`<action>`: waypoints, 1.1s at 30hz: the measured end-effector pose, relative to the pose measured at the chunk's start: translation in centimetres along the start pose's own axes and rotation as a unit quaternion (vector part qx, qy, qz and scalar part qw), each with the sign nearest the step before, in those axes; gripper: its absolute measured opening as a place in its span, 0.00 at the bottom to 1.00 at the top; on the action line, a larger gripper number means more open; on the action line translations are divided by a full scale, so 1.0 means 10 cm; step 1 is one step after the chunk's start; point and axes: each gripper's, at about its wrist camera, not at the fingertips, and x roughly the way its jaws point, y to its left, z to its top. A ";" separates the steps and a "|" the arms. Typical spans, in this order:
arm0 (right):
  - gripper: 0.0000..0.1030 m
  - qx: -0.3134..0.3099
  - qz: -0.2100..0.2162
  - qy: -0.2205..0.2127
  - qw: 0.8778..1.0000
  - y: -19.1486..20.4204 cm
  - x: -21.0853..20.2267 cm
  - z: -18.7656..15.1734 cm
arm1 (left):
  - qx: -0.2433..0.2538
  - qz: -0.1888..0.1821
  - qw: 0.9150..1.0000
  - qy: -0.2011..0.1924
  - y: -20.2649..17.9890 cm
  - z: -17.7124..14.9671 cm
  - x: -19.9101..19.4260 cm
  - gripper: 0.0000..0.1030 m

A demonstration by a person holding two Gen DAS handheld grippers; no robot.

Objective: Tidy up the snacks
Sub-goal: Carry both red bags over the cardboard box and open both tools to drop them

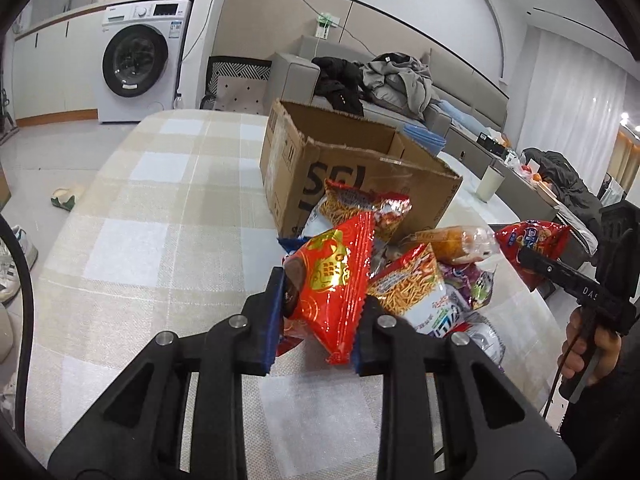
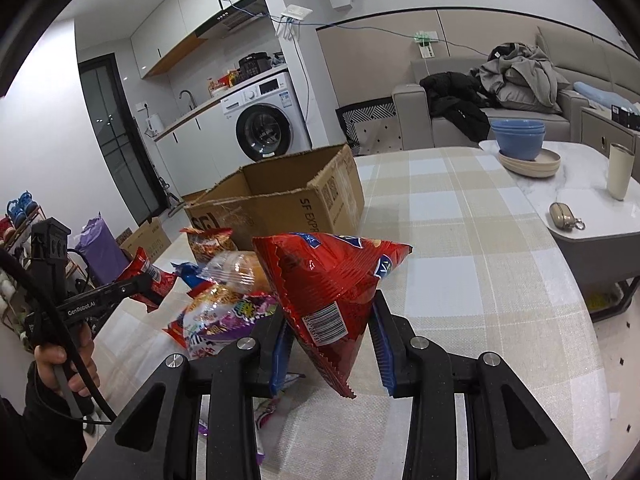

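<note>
My left gripper [image 1: 316,316] is shut on a red snack packet with gold print [image 1: 334,280] and holds it above the checked tablecloth. My right gripper [image 2: 332,340] is shut on a larger red snack bag with a barcode [image 2: 328,280], also lifted off the table. An open cardboard box [image 1: 352,168] stands just behind a pile of snack bags [image 1: 424,280]; the box also shows in the right wrist view [image 2: 280,200], as does the pile [image 2: 224,292]. The right gripper with its red bag [image 1: 532,240] shows at the right of the left wrist view. The left gripper [image 2: 136,288] shows at the left of the right wrist view.
Blue bowls on plates [image 2: 520,144], a cream tumbler [image 2: 620,172] and a small pouch [image 2: 564,214] sit on a marble side table [image 2: 600,224] to the right. A sofa with clothes [image 2: 500,84] and a washing machine [image 1: 136,60] stand beyond the table.
</note>
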 end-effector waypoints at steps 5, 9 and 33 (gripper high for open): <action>0.35 -0.006 0.013 -0.022 1.000 0.10 -0.07 0.06 | 0.008 -0.001 1.000 -0.015 -0.06 0.11 -0.17 0.23; 0.35 -0.012 0.023 -0.036 0.999 0.17 -0.09 0.13 | 0.017 -0.002 1.000 -0.025 -0.15 0.19 -0.26 0.23; 0.35 -0.034 0.038 -0.049 0.997 0.45 0.27 0.70 | 0.056 -0.005 0.997 -0.044 -0.61 0.91 -0.18 0.23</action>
